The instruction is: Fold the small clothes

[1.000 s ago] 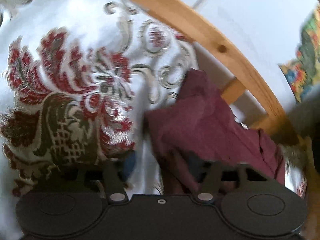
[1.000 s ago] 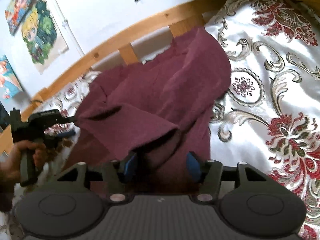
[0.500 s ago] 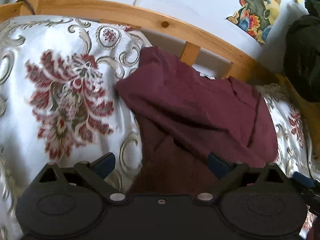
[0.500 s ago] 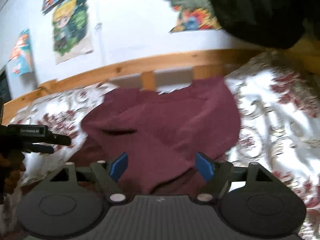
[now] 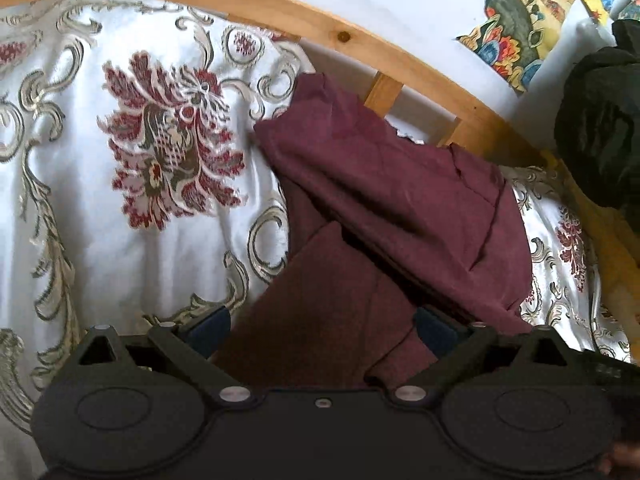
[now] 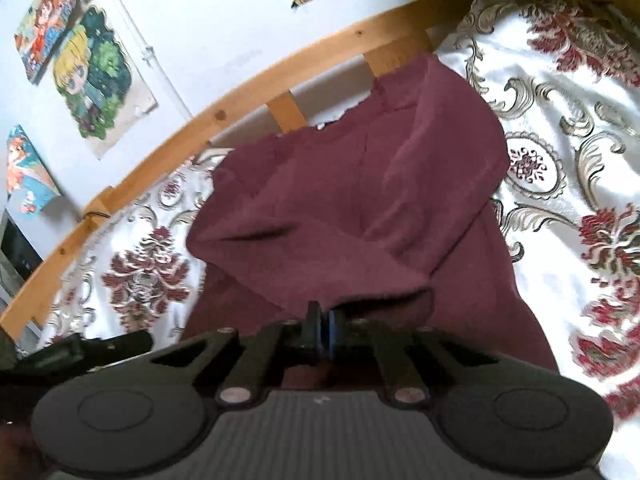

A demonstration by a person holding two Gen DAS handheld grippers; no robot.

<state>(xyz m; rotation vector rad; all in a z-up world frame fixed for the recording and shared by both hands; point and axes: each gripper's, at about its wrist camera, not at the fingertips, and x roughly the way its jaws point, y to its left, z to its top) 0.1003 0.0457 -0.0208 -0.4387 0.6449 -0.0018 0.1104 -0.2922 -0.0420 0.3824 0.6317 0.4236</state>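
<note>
the maroon garment (image 5: 384, 208) lies on the bed, partly folded: an upper flap is doubled over a lower layer, and its near hem hangs loose with a dark gap beneath it. the garment's far edge reaches the wooden bed rail (image 5: 320, 26), with one corner lapping up against a slat of that rail. its near end runs under both tools.

the right hand-held gripper (image 6: 322, 330) has just been closing; its blue pads are pressed together at the near hem of the garment's folded flap. whether any cloth is pinched between them cannot be told from the pictures, as the hem sits right at the tips. the left hand-held gripper (image 5: 320, 328) has its jaws spread wide, one blue pad at either side of the garment's lower layer, neither pressing on the cloth. in the right wrist view, part of the left tool shows low down, to the left of the garment.

the white bedspread (image 5: 100, 220) with red flowers and grey scrolls lies bare on both sides of the garment, with wide open room to the left in the left wrist view and to the right in the right wrist view. beyond the garment and the rail is a white wall with cartoon posters (image 6: 94, 80). a dark bundle (image 5: 600, 128) sits far right of the garment by the rail's end.
</note>
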